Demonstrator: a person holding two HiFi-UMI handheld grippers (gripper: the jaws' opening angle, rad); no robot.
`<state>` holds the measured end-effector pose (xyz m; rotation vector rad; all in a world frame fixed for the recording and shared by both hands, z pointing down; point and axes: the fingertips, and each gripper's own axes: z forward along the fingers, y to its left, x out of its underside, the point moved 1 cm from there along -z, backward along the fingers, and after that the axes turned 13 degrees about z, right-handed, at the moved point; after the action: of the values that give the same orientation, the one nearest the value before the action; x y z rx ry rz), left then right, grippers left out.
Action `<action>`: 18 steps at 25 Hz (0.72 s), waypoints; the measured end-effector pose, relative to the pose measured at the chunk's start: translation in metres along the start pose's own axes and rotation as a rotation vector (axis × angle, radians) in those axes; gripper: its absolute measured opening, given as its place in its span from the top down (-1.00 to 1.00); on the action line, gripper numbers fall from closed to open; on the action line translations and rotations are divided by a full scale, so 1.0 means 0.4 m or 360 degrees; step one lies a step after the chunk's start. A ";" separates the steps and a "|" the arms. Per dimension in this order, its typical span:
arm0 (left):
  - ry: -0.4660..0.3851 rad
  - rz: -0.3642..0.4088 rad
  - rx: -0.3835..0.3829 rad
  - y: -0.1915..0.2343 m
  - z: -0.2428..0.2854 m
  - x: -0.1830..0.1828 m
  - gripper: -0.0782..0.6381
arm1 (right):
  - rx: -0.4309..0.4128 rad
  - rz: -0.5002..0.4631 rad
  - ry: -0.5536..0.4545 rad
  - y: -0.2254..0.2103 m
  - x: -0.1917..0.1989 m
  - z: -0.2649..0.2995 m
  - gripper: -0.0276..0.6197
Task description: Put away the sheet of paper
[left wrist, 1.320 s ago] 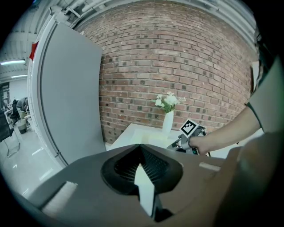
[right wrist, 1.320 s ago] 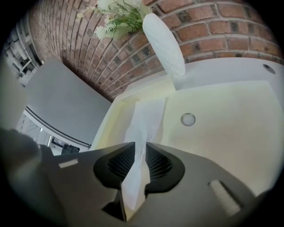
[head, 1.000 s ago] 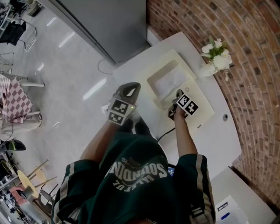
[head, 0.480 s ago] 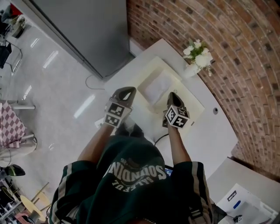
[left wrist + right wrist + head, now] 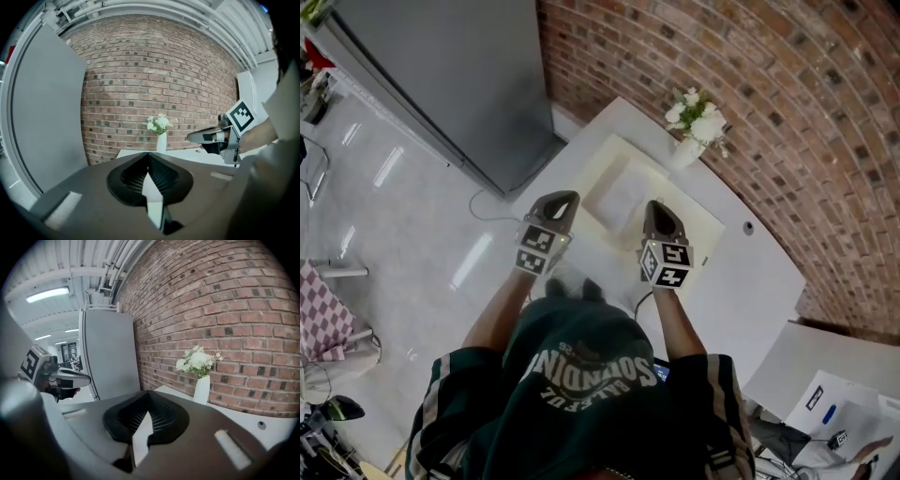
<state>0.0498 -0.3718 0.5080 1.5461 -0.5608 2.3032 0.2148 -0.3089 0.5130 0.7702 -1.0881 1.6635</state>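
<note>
A white bench [image 5: 741, 281] is set against a red brick wall [image 5: 769, 94], its curved front edge facing a glossy grey floor [image 5: 412, 244]. The upper left of the head view is filled by a tall grey metal cabinet [image 5: 441, 84], with only a narrow gap left between it and the bench's corner. On the left half of the bench a cream rectangular tray [image 5: 698, 220] with a sunken middle is seen, and the white sheet of paper [image 5: 623, 192] lies flat in that recess. The right half of the bench is bare. A white vase of white flowers [image 5: 684, 152] stands just beyond the tray's far corner, near the wall.

The left gripper [image 5: 565, 197] is held above the bench's left edge, beside the tray. The right gripper [image 5: 656, 208] is held above the tray's near side. Both are well apart from the paper. In each gripper view the jaws are pressed together at their tips with nothing between them.

The tray's near edge is covered by the right gripper, and the bench's front is hidden by the person's green-shirted torso [image 5: 591, 375]. In both gripper views the tray and paper are hidden behind the gripper bodies. A dark cable [image 5: 639, 298] is only partly made out by the front edge.
</note>
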 end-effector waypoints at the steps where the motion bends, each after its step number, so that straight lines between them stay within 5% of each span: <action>1: -0.0004 0.0001 0.0008 -0.001 0.001 -0.001 0.75 | 0.0007 -0.0010 0.0000 0.003 0.000 -0.004 0.91; 18: -0.0028 0.0013 0.0061 0.002 0.007 -0.003 0.75 | 0.0039 -0.0047 0.0020 0.027 0.022 -0.008 0.91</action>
<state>0.0522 -0.3738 0.5076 1.5857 -0.5314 2.3214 0.2017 -0.3042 0.5159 0.7869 -1.0444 1.6577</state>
